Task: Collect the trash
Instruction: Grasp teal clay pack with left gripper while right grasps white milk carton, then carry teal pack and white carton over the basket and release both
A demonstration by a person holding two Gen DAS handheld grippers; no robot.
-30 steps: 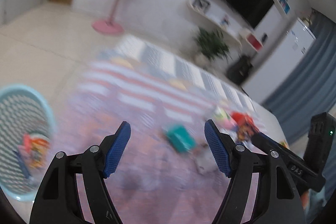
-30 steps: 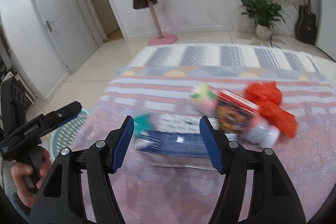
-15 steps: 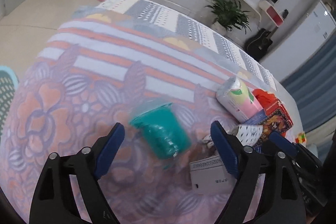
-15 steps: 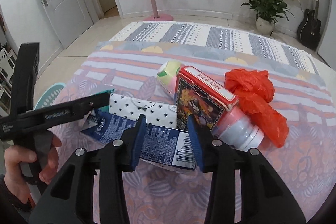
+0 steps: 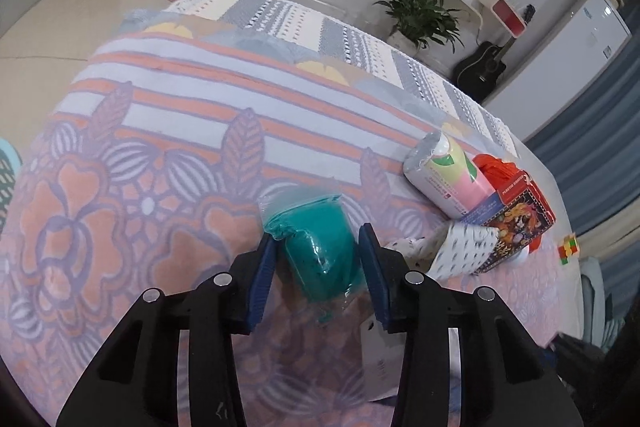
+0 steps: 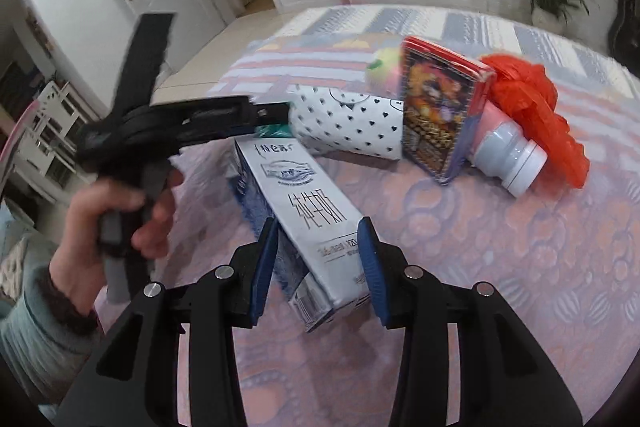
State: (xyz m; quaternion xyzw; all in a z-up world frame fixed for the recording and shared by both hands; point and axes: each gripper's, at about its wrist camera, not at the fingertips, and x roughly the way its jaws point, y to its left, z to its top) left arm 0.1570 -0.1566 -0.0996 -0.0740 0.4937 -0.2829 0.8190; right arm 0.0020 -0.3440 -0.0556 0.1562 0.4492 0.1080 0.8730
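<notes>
Through the left wrist camera I saw my left gripper (image 5: 316, 259) low in the centre of the frame, its blue pads (image 5: 262, 275) pressed in on either side of a teal packet in clear wrap (image 5: 320, 251) lying on the patterned tablecloth (image 5: 160, 147). The packet's plastic touched both pads, so I read it as clamped. To the right of the frame sat the rest of the pile: a pink and green tissue pack (image 5: 448, 175), an orange plastic bag (image 5: 496, 165) behind it, a printed card box (image 5: 516, 223) and a heart-patterned white box (image 5: 464, 255).

In the right wrist view my right gripper (image 6: 318, 263) sat at lower centre, closed on the near end of a blue and white milk carton (image 6: 308, 211), which was tilted on the cloth. A white bottle (image 6: 508, 159) lay at the right, against the orange bag. At the left of that frame my left hand (image 6: 116, 223) gripped its tool's handle.
</notes>
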